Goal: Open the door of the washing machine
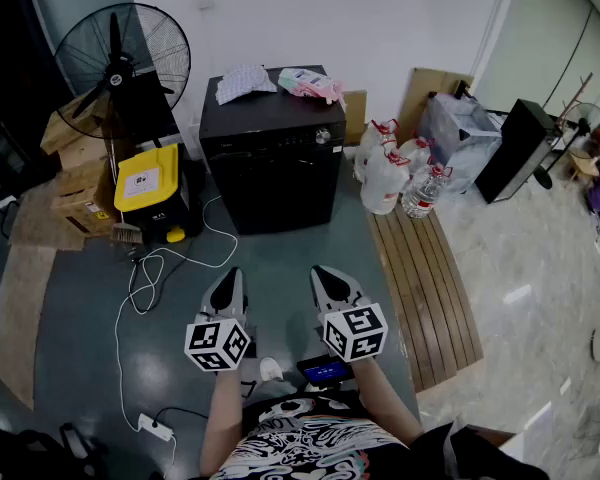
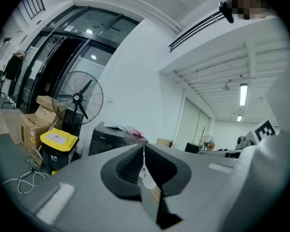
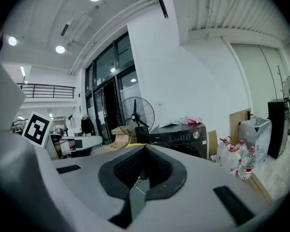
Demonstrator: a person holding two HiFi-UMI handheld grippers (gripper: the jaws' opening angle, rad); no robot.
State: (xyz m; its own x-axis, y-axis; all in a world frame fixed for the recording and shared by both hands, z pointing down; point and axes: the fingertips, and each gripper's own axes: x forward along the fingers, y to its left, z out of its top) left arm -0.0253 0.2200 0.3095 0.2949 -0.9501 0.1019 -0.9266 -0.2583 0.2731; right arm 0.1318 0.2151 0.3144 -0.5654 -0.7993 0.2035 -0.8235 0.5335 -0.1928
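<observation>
A black front-loading washing machine [image 1: 272, 158] stands against the white wall, its dark round door [image 1: 278, 190] closed. It also shows as the washing machine [image 3: 183, 138] in the right gripper view and the washing machine [image 2: 110, 137] in the left gripper view. My left gripper [image 1: 230, 285] and right gripper [image 1: 326, 277] hover side by side over the grey floor, well short of the machine. Both point toward it, jaws shut and empty. Cloths [image 1: 242, 81] and a pink packet [image 1: 310, 84] lie on the machine's top.
Left of the machine stand a pedestal fan [image 1: 121, 60], cardboard boxes [image 1: 80, 183] and a yellow-lidded bin [image 1: 150, 192], with a white cable [image 1: 155, 268] trailing on the floor. To the right are water bottles [image 1: 398, 176] and a wooden slat mat [image 1: 423, 288].
</observation>
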